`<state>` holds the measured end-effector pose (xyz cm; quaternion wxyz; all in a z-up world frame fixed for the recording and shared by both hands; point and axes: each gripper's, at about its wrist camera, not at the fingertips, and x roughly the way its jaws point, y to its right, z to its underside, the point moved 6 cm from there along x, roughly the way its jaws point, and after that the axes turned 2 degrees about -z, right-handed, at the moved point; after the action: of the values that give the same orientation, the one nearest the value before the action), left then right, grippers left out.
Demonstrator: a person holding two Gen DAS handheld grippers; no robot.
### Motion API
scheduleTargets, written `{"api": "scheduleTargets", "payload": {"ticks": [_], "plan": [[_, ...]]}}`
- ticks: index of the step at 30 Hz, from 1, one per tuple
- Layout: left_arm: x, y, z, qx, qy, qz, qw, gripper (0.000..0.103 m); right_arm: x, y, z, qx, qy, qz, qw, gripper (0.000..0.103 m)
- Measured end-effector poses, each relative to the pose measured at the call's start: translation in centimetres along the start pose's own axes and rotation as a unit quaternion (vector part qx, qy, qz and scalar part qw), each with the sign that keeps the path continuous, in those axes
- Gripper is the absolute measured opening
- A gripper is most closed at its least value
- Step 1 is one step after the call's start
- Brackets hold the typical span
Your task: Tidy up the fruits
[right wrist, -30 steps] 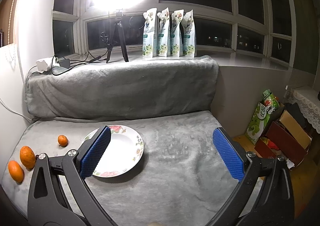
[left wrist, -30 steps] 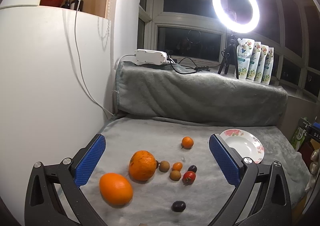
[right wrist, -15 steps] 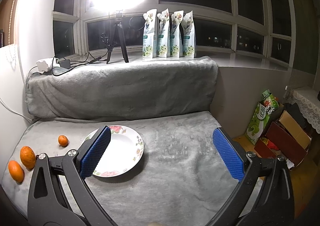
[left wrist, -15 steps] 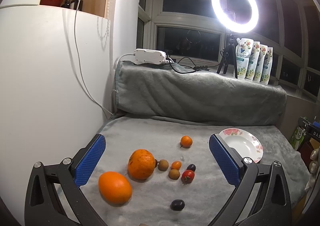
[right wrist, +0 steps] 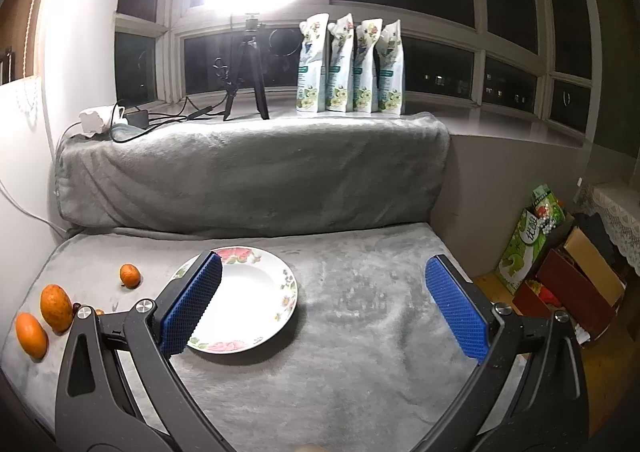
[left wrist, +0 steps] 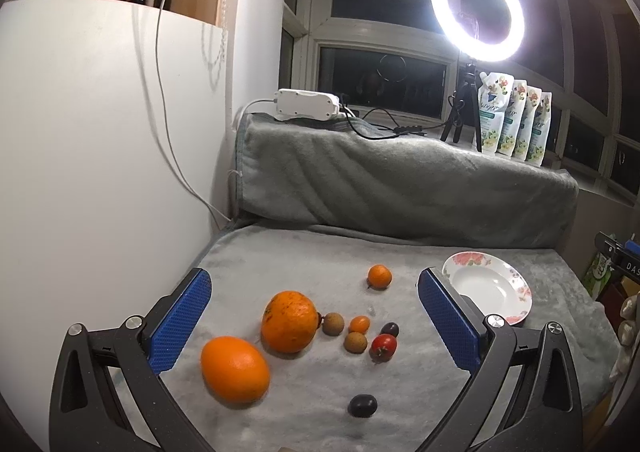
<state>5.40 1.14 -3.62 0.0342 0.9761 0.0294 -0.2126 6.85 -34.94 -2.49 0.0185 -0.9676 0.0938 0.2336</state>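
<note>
In the left wrist view, fruits lie on a grey blanket (left wrist: 304, 260): two big oranges (left wrist: 235, 369) (left wrist: 289, 321), a small mandarin (left wrist: 379, 276), a kumquat (left wrist: 359, 324), two brown longans (left wrist: 333, 323), a red tomato (left wrist: 384, 346) and two dark grapes (left wrist: 362, 405). A white floral plate (left wrist: 490, 292) sits at the right, empty. My left gripper (left wrist: 314, 316) is open above the fruits, holding nothing. In the right wrist view, my right gripper (right wrist: 324, 304) is open and empty just right of the plate (right wrist: 244, 298); the oranges (right wrist: 56, 307) show at far left.
A grey bolster (right wrist: 252, 172) backs the blanket. A ring light on a tripod (left wrist: 478, 12), a white power strip (left wrist: 306, 104) with cables and several pouches (right wrist: 352, 64) stand on the sill. A white wall (left wrist: 100, 172) is left; boxes (right wrist: 560, 272) lie on the floor at right.
The left wrist view has shifted slightly, so the fruits and plate sit a little further left and higher. The right gripper has not moved. Both stay open.
</note>
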Motion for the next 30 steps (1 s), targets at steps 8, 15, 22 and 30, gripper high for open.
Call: {"api": "scheduleTargets", "payload": {"ticks": [8,15,22,30], "plan": [[-0.4,-1.7,0.9,-0.015,-0.006,-0.017,0.9997,0.103,0.9,-2.4,-0.2,-0.029,-0.005,-0.035,0.999,0.103],[-0.4,-3.1,1.8,-0.025,-0.012,-0.026,0.9993,0.103,1.7,-4.8,-0.1,-0.053,-0.013,-0.074,0.996,0.103],[-0.2,-4.4,3.1,-0.036,-0.027,-0.029,0.9986,0.103,2.9,-8.2,0.2,-0.075,-0.027,-0.141,0.987,0.103],[0.1,-6.1,5.6,-0.057,-0.057,-0.032,0.9962,0.103,3.6,-13.2,0.5,-0.111,-0.052,-0.23,0.965,0.103]]}}
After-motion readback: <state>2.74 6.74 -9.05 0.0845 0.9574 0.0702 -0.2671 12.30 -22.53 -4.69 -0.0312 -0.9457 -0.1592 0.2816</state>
